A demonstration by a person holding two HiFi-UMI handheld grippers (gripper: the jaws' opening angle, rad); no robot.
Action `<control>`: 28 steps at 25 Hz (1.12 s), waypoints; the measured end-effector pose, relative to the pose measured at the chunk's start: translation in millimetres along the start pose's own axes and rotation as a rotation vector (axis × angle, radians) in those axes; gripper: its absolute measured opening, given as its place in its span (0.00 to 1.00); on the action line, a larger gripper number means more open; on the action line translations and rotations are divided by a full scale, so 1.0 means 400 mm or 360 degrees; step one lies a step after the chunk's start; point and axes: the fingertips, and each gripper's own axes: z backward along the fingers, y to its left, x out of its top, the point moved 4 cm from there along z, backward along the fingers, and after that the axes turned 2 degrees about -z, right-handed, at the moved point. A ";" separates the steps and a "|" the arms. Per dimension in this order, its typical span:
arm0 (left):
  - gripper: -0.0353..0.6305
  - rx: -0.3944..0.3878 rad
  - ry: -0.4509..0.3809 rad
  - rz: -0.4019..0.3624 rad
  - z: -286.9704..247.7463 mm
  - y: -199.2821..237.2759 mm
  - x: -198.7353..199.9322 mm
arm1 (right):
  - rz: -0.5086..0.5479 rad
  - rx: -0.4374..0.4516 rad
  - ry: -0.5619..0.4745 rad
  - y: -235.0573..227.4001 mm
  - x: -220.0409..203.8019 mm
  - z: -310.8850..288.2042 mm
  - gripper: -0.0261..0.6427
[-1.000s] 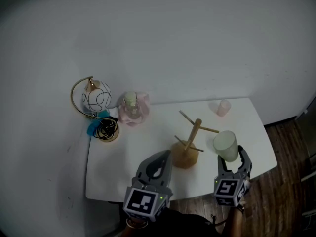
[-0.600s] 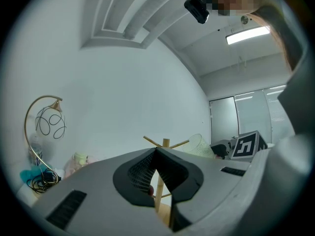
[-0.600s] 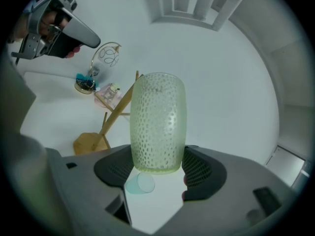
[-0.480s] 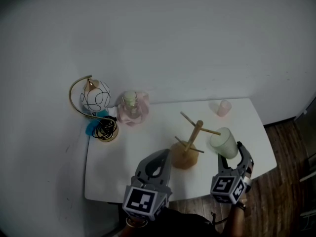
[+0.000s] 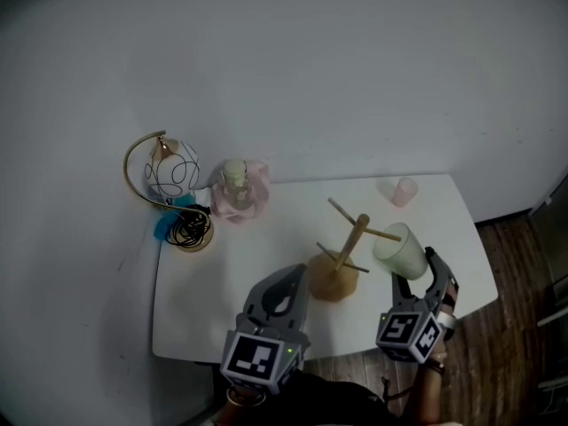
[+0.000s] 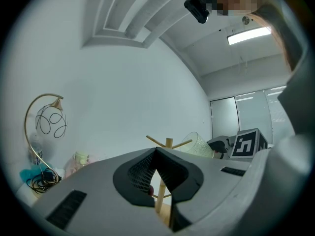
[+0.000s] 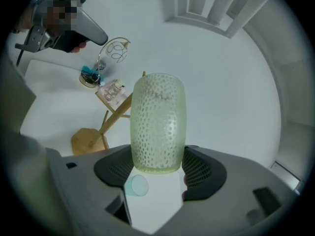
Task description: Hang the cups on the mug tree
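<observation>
A wooden mug tree [image 5: 342,257] stands mid-table, its base near the front edge. My right gripper [image 5: 414,272] is shut on a pale green dimpled cup [image 5: 399,249], which is tilted with its mouth toward the tree's right peg. In the right gripper view that cup [image 7: 157,117] sits between both pads, with the tree [image 7: 112,116] behind it on the left. A small pink cup [image 5: 405,191] stands at the table's back right. My left gripper [image 5: 290,280] hovers just left of the tree base, shut and holding nothing. The left gripper view shows the tree [image 6: 169,142] past the jaw tips [image 6: 156,151].
The white table [image 5: 222,300] carries a gold arc lamp with a wire globe [image 5: 169,180] and coiled black cable at its back left. A pink bottle-like item [image 5: 238,189] stands beside the lamp. Dark wood floor [image 5: 524,264] lies to the right of the table.
My right gripper has rolled, tipping the green cup leftward toward the tree's right peg. The left gripper has stayed where it was.
</observation>
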 end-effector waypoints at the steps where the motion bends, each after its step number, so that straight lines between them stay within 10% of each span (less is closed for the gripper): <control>1: 0.05 0.0002 0.0000 0.0001 0.001 0.002 0.000 | 0.0016 -0.0008 -0.0003 0.000 0.001 -0.002 0.50; 28: 0.05 0.0048 -0.0030 0.0059 0.021 0.040 -0.003 | 0.0531 -0.0001 -0.0004 0.010 0.079 -0.010 0.50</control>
